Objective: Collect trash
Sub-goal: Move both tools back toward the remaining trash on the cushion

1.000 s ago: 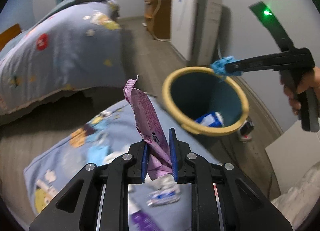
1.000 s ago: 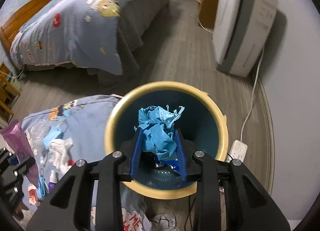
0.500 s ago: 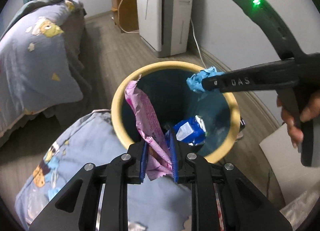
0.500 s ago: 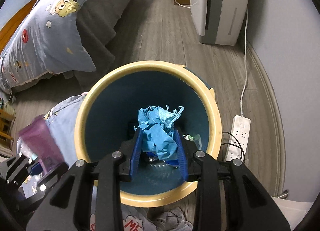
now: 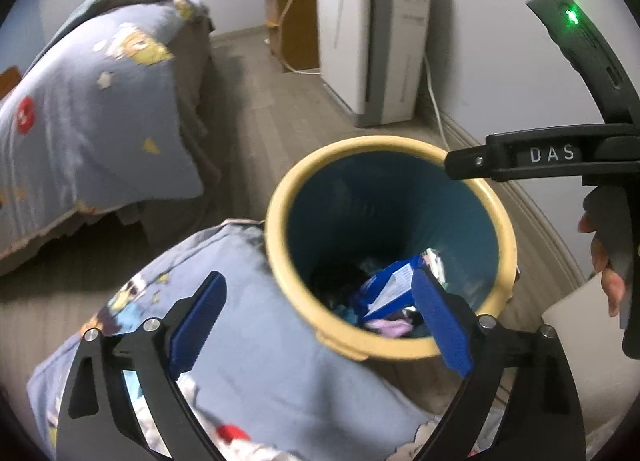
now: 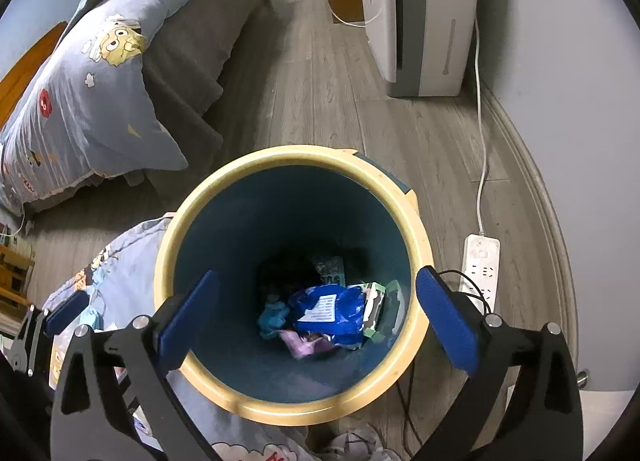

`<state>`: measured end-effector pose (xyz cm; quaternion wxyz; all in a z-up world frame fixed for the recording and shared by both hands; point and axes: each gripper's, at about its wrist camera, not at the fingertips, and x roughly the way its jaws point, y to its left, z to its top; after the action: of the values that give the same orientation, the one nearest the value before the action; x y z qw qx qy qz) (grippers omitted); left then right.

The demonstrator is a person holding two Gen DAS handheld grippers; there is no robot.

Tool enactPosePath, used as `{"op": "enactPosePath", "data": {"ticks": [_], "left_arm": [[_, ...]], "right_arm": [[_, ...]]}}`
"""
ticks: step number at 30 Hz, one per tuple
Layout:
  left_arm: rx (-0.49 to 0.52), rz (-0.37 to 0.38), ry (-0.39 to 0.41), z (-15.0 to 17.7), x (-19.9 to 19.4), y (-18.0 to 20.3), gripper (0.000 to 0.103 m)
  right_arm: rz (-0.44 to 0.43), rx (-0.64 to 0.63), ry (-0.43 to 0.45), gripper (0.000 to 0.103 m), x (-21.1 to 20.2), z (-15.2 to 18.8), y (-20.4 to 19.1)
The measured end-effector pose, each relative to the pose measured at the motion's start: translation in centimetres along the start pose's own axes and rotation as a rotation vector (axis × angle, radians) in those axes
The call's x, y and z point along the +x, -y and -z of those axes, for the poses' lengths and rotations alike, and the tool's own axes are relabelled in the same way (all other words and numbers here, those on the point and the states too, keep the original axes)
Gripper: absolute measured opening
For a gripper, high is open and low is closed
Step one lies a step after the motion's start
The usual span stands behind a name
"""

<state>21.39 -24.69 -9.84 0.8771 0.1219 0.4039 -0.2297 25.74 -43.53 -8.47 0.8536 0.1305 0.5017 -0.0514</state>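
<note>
The bed point(image 6: 104, 73) filled the left of the room under its cartoon quilt point(image 5: 88, 101), and a white appliance point(image 6: 420, 13) stood against the far wall on the wooden floor point(image 6: 320, 101), its cord point(image 6: 482, 133) running down to a power strip point(image 6: 480, 265) beside the bin point(image 6: 420, 229). A second piece of the same printed bedding point(image 5: 256, 341) lay low in front, touching the bin's near side, with some small litter point(image 5: 228, 431) on it, too blurred to name.

The yellow-rimmed bin stood between the bedding and the wall, probably so that either hand could reach it from the litter. Both tools were over its mouth. The right tool point(image 6: 316, 321) looked straight down into it, fingers spread wide with nothing between them. The left tool point(image 5: 316, 321) hung over the near rim, equally wide and empty; in its view the right tool's side showed above the far rim, a hand point(image 5: 608, 261) on its grip.

The trash lay at the bottom of the bin: a blue wrapper point(image 6: 328, 309) on top, a crumpled blue wad point(image 6: 272, 317) to its left, a pink wrapper point(image 6: 304, 343) below, and a few smaller packets beside them. With both tools spread above the pile, a drop looked complete, and the litter on the bedding seemed to be what was left.
</note>
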Motion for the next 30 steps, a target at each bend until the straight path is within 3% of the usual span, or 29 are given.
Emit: {"op": "enactPosePath", "data": {"ticks": [13, 20, 26, 30], "left_arm": [[-0.11, -0.121, 0.031, 4.3, -10.0, -7.5, 0.095], [-0.189, -0.274, 0.028, 8.0, -16.9, -13.8, 0.098], [-0.337, -0.37, 0.024, 12.0, -20.9, -17.5, 0.098], [-0.403, -0.403, 0.035, 14.6, -22.9, -18.4, 0.098]], "right_arm": [[0.046, -0.156, 0.046, 0.097, -3.5, 0.7, -6.4], [0.021, -0.258, 0.063, 0.097, -5.7, 2.0, -11.6], [-0.073, -0.306, 0.082, 0.097, -7.6, 3.1, -14.4], [-0.019, -0.38, 0.136, 0.097, -9.4, 4.9, -16.8]]}}
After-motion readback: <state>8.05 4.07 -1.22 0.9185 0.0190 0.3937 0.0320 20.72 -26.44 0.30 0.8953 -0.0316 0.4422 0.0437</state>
